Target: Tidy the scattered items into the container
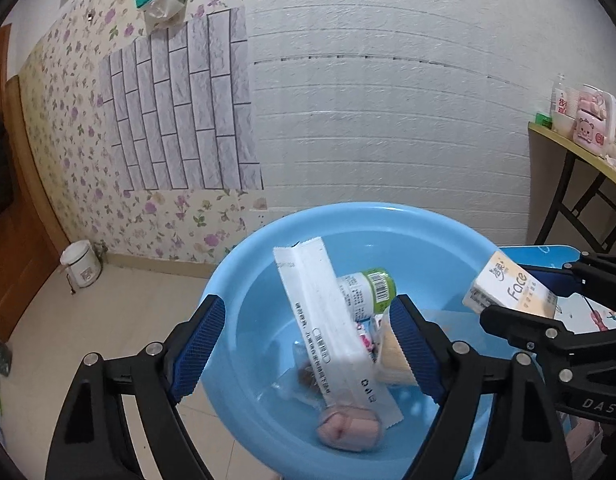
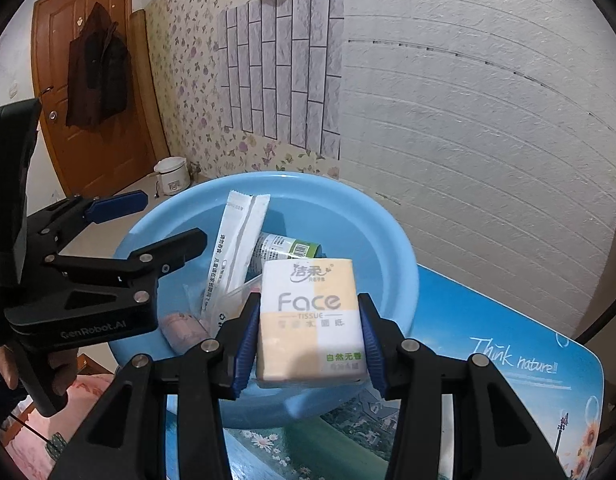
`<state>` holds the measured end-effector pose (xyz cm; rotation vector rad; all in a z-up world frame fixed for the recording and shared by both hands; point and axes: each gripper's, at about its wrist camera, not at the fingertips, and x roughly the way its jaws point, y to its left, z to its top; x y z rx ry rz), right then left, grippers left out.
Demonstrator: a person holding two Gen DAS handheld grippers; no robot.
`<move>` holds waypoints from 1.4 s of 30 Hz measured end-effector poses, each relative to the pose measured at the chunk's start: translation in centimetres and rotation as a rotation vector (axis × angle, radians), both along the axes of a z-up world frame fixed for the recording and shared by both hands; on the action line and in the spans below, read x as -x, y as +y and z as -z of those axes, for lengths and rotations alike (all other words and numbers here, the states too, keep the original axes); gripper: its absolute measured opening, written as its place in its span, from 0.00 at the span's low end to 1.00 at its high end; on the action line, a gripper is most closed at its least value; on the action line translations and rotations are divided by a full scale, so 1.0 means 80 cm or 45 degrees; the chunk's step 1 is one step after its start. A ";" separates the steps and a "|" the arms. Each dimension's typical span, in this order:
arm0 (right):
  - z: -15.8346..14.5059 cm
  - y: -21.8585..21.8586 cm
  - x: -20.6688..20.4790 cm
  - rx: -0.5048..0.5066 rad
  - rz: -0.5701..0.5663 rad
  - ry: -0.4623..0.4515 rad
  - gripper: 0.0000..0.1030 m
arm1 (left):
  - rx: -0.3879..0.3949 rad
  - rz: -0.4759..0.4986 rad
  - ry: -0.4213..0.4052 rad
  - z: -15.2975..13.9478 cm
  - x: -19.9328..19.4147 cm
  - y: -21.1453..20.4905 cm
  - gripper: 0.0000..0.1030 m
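Observation:
A light blue basin [image 1: 227, 276] [image 2: 392, 240] holds a long white packet [image 1: 328, 320] [image 2: 235, 248], a green-capped bottle [image 1: 368, 288] [image 2: 287, 248], a pink roll [image 1: 348, 428] [image 2: 183, 328] and a small clear snack packet [image 1: 303, 376]. My left gripper [image 1: 308, 300] [image 2: 155, 220] hangs open over the basin. The white packet leans between its fingers, but neither pad presses on it. My right gripper [image 2: 308, 296] [image 1: 508, 292] is shut on a white and orange "Face" tissue pack [image 2: 308, 320] [image 1: 508, 288], held above the basin's near right rim.
The basin stands on a table with a blue printed top [image 2: 508, 360]. A white rice cooker [image 1: 81, 264] [image 2: 171, 176] sits on the floor by the flowered wall. A brown door with a coat [image 2: 95, 72] is at the left. A side table with cups [image 1: 580, 120] stands at the right.

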<state>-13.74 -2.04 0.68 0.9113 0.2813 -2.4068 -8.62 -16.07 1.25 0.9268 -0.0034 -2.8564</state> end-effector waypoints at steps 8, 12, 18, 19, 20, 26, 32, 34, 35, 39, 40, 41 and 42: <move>-0.002 -0.011 0.001 0.008 0.005 0.023 0.73 | 0.000 -0.027 -0.025 0.001 -0.004 -0.007 0.87; -0.003 -0.004 -0.001 0.019 0.015 0.029 0.76 | -0.011 -0.034 -0.019 -0.002 -0.007 -0.008 0.91; -0.001 0.006 -0.004 0.020 0.040 0.012 0.76 | -0.016 -0.030 -0.047 -0.001 -0.008 -0.004 0.94; -0.002 0.007 -0.005 0.021 0.042 0.013 0.76 | -0.017 -0.027 -0.049 -0.002 -0.008 -0.003 0.96; -0.002 0.009 -0.006 0.023 0.045 0.014 0.76 | -0.020 -0.025 -0.052 -0.003 -0.008 -0.003 0.97; 0.000 0.030 -0.015 0.041 0.079 -0.006 0.76 | -0.028 -0.010 -0.067 -0.006 -0.015 0.007 1.00; -0.004 0.054 -0.025 0.064 0.115 -0.014 0.76 | -0.022 0.000 -0.073 -0.013 -0.025 0.026 1.00; -0.007 0.060 -0.031 0.070 0.122 -0.005 0.76 | -0.014 0.009 -0.072 -0.017 -0.029 0.035 1.00; -0.009 0.063 -0.034 0.074 0.125 -0.001 0.76 | -0.008 0.014 -0.072 -0.019 -0.031 0.039 1.00; -0.016 0.080 -0.046 0.082 0.147 0.002 0.76 | 0.008 0.039 -0.072 -0.026 -0.038 0.060 1.00; -0.018 0.083 -0.049 0.082 0.150 0.003 0.76 | 0.004 0.046 -0.071 -0.028 -0.040 0.065 1.00; -0.020 0.088 -0.053 0.080 0.155 0.005 0.76 | -0.004 0.055 -0.072 -0.029 -0.041 0.071 1.00; -0.021 0.093 -0.056 0.077 0.163 0.009 0.76 | -0.010 0.062 -0.076 -0.029 -0.042 0.076 1.00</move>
